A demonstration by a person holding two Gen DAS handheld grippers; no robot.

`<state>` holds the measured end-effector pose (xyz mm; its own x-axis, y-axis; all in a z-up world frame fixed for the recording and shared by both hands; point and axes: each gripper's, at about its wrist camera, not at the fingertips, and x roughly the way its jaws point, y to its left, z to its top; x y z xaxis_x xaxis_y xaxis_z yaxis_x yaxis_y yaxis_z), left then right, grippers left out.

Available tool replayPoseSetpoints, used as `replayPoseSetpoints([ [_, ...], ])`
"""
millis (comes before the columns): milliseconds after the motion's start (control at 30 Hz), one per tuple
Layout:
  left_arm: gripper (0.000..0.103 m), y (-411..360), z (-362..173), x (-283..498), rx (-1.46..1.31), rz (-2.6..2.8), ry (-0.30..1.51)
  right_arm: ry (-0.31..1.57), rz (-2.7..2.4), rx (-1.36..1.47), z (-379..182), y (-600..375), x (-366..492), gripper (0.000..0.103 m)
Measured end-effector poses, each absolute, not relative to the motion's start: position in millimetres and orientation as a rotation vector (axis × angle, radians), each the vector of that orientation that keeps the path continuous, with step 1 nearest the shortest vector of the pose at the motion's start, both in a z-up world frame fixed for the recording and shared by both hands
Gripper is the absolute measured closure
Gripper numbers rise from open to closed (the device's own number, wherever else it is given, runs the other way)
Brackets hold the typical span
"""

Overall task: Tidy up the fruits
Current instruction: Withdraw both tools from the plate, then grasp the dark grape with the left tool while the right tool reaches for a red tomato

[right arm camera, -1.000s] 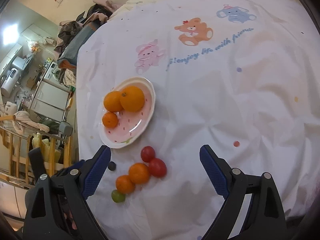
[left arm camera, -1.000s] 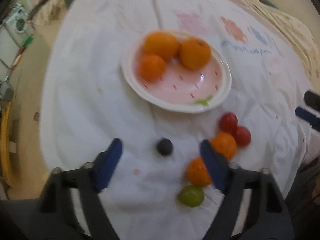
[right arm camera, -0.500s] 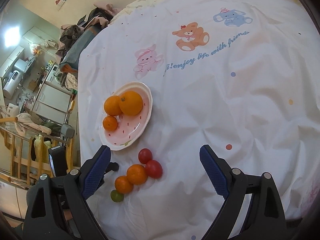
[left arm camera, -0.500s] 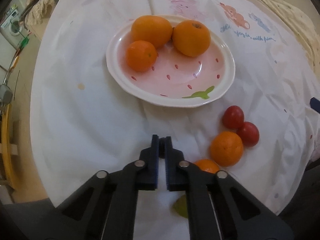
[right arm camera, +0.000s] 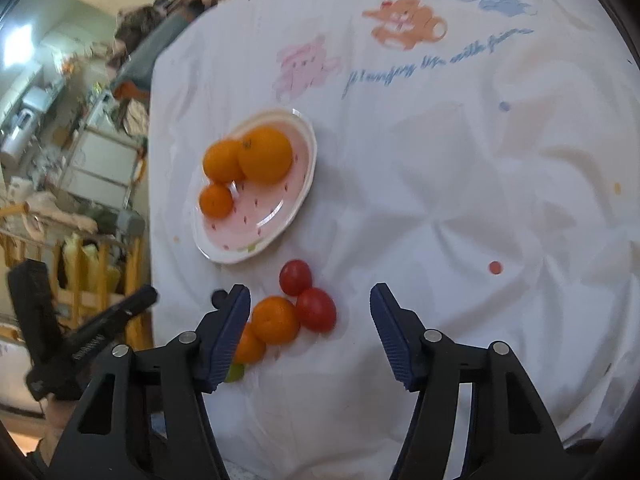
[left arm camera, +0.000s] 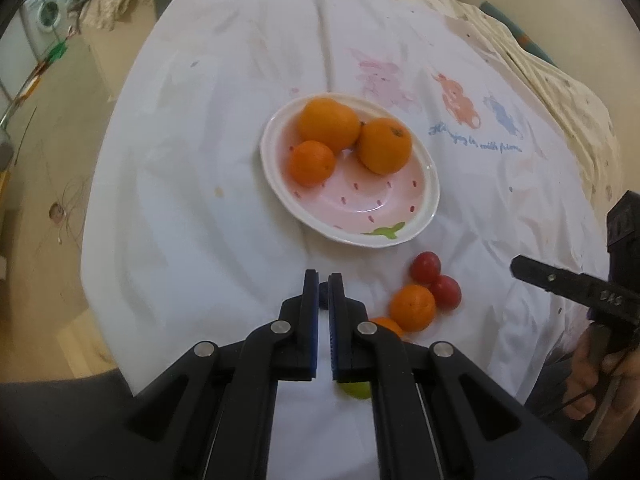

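Green fruit (left arm camera: 356, 389) mostly behind claw (left arm camera: 323, 280)

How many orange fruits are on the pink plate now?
3. On the pink plate: a large one at the back, another touching it, a smaller one in front. None seems hidden.

A white cloth (right arm camera: 460, 184) printed with cartoon animals is covering the table. A washing machine (left arm camera: 44, 20) is standing on the beige floor (left arm camera: 52, 168). Wooden railings (right arm camera: 92, 276) and cluttered shelves (right arm camera: 100, 160) are lining the room's edge.

Soft daylight, blurred fisheye edges
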<state>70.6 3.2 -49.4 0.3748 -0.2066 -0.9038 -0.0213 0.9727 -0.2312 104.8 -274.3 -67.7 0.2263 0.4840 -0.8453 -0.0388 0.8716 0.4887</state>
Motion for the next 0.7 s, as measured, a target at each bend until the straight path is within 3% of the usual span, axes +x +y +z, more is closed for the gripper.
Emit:
replayPoseSetpoints([
  [400,0.091,-27.1,-115.6,81.0,-0.119,-0.104,1.345,1.297,0.359,0.460,-67.8,-276.5,110.0,0.038],
  [500,0.072,-35.1,-115.8,84.8,-0.107,-0.106,1.330,1.290,0.364,0.475,-66.1,-280.5,110.6,0.038],
  [700,0.072,-40.5,-118.7,88.8,-0.104,-0.110,1.340,1.282,0.371,0.494,-63.3,-287.6,112.6,0.038],
])
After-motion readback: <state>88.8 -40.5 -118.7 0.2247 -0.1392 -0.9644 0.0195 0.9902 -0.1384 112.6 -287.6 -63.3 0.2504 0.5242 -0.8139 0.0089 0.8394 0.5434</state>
